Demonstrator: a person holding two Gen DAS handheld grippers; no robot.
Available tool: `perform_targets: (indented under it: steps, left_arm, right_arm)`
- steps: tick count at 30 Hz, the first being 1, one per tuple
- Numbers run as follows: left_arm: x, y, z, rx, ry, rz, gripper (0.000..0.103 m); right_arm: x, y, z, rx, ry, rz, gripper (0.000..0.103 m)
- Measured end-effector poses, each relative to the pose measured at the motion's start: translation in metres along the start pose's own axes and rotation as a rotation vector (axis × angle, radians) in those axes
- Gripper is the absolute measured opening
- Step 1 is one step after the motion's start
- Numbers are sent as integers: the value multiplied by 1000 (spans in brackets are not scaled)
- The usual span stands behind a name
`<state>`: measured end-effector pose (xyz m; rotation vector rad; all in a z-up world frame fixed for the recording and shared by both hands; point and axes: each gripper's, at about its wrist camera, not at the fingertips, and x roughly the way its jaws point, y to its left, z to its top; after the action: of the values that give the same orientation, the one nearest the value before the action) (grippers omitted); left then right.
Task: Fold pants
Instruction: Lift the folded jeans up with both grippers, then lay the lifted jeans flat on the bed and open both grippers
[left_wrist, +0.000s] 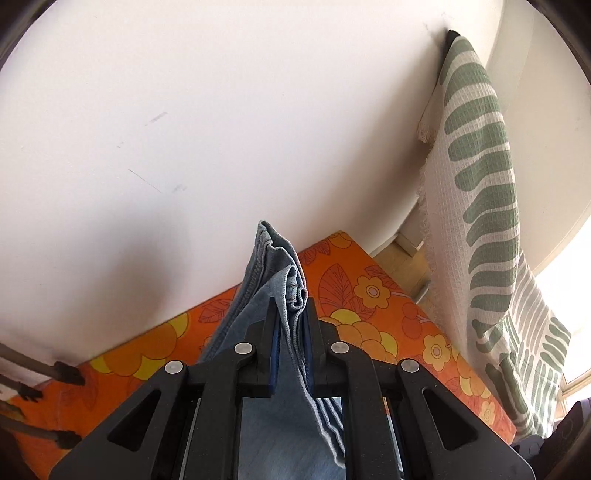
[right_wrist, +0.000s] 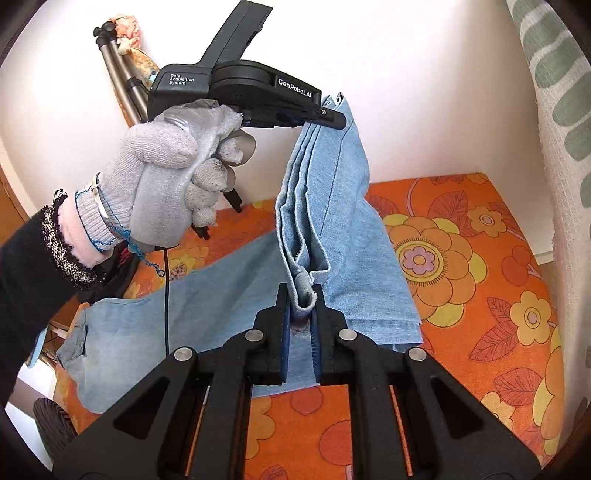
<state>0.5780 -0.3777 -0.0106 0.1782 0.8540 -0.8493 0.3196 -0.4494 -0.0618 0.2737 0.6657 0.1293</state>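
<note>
Not much room on my left: the tripod (right_wrist: 123, 79) legs lean against the white wall (left_wrist: 221, 110) at the far left corner, with a black cable (right_wrist: 166, 295) hanging down there. On the right the green-striped towel (left_wrist: 476, 192) hangs beside the bed edge. The orange flowered cover (right_wrist: 480, 295) is bare on my right, so that's where I'd pass.

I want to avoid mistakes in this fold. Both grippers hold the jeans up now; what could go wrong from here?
1. The right gripper pinches only a small bunch of hem, so the jeans may slip out.
2. The left gripper clamps several bunched layers; they may land uneven.
3. The waist end lies at the edge of the orange tablecloth and might slide off.
</note>
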Motion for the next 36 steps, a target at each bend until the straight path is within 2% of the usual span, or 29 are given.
perform_targets:
  steps: [8,14,20,27,36]
  left_arm:
    - [-144,28,-13,-50,-145,72,9]
    - [-241,58,-50,-128,-227,101,9]
    - [-312,81,-94,-180,-282,142,9]
    - [-373,122,-168,-260,-301,194,9]
    - [-401,196,-288,-393,-232,262,9]
  right_arm:
    - [-61,104,35,-115,-74,89,9]
    - [-92,182,36,-184,-99,138,9]
    - [-107,261,22,-247,-96,199,9]
    - [-82,352,-19,-306,-11,308,9]
    - [-8,453,-105,-337,144,407,9]
